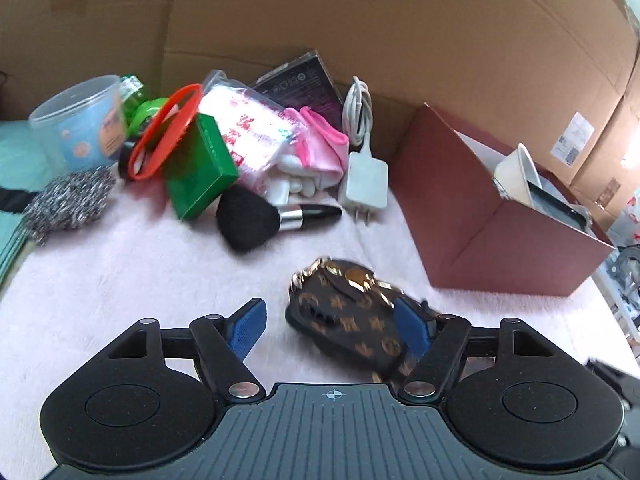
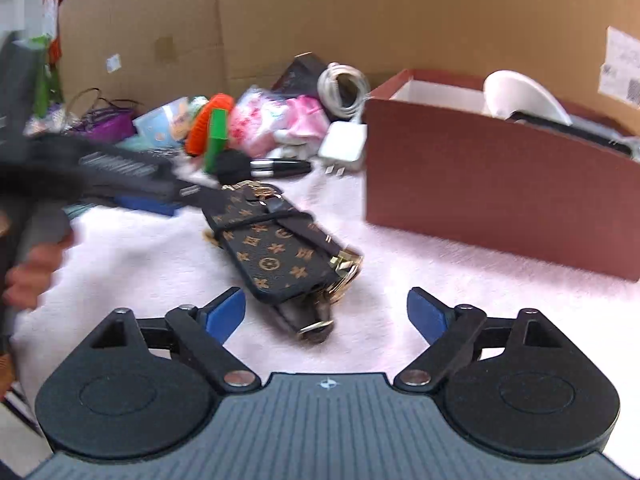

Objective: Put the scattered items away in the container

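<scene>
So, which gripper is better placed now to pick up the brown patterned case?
Left. The left gripper is open around the brown patterned case, one finger touching it. The right gripper is open too, but only faces its end.

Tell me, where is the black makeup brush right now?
The makeup brush lies on the pink cloth at the pile's front edge, between the green box and the white charger, left of the red box.
</scene>
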The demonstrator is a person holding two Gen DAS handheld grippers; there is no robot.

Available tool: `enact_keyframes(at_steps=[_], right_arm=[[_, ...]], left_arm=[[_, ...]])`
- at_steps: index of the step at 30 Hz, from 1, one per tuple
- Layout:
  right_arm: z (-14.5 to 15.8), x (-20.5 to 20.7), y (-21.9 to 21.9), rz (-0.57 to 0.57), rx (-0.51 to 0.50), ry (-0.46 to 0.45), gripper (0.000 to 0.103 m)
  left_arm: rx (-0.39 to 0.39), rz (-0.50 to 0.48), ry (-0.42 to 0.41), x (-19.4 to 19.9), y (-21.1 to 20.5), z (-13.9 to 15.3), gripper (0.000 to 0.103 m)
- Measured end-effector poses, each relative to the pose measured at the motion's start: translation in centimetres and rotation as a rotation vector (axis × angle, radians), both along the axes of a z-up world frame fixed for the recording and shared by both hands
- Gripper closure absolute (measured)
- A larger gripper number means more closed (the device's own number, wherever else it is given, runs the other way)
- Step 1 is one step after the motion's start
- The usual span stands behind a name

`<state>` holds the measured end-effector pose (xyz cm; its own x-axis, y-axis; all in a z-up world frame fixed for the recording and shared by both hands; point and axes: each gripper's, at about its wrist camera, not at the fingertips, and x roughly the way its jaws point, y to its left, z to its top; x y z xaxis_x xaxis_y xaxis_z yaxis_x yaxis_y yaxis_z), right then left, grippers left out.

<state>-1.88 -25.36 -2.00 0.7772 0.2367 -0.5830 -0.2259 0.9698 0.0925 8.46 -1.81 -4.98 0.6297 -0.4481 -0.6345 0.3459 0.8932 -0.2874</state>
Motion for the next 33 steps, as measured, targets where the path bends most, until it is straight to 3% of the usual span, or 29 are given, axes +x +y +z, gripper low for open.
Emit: enact_keyframes(at_steps=[3, 5, 8, 9, 10, 13, 15, 18, 21, 23, 25, 26, 27, 33], right_arm=[[-0.2, 0.3, 0.0, -0.008, 0.027, 0.026, 0.022], [-0.3, 0.7, -0.2, -0.009, 0.042, 0.038, 0.022], [-0.5, 1.4, -0.5, -0.024, 0.066, 0.052, 0.024], [-0.6, 1.7, -0.7, -0.024, 0.071, 0.06, 0.024], [-0.7, 1.7, -0.9, -0.034, 0.073, 0.063, 0.024], [-1.0, 1.9, -1.4, -0.092, 0.023, 0.052, 0.024], [-0.9, 1.6, -1.9, -0.058, 0.044, 0.051, 0.019], [-0.5, 1.4, -1.6, -0.027, 0.019, 0.02, 0.015], [-0.2, 1.4, -1.4, -0.015, 0.022, -0.001, 0.014], [0.0, 1.5, -1.5, -0.013, 0.03, -0.008, 0.012], [0.0, 2.1, -1.4, -0.015, 0.018, 0.002, 0.012], [0.0, 2.4, -1.4, -0.003, 0.009, 0.009, 0.011], [-0.1, 2.8, -1.3, 0.01, 0.002, 0.015, 0.011], [-0.5, 3.6, -1.2, 0.08, -0.01, 0.025, 0.013]], left_arm=[[0.004, -0.034, 0.035, 2.4, -0.9, -0.6, 0.025], [-0.005, -0.061, 0.044, 3.4, -1.2, -1.0, 0.042], [-0.006, -0.059, 0.059, 3.0, -1.0, -0.9, 0.045], [0.005, -0.064, 0.049, 2.3, -0.9, -0.7, 0.061], [0.022, -0.079, 0.042, 1.4, -0.9, -0.5, 0.065], [0.047, -0.149, 0.04, -1.4, -0.7, -0.4, 0.059], [0.069, -0.143, 0.002, -2.3, -0.7, -0.4, 0.033], [0.04, -0.084, -0.019, -1.3, -0.3, -0.4, 0.015], [-0.028, -0.083, 0.046, 0.6, 0.0, -1.0, 0.015], [-0.039, -0.138, 0.091, 1.6, -0.6, -1.7, 0.014], [-0.009, -0.183, 0.07, 1.5, -1.5, -1.8, 0.016], [0.008, -0.202, 0.058, 1.4, -1.9, -1.8, 0.02], [0.006, -0.221, 0.059, 1.3, -2.3, -1.7, 0.031], [0.032, -0.212, 0.036, 0.7, -2.9, -1.7, 0.035]])
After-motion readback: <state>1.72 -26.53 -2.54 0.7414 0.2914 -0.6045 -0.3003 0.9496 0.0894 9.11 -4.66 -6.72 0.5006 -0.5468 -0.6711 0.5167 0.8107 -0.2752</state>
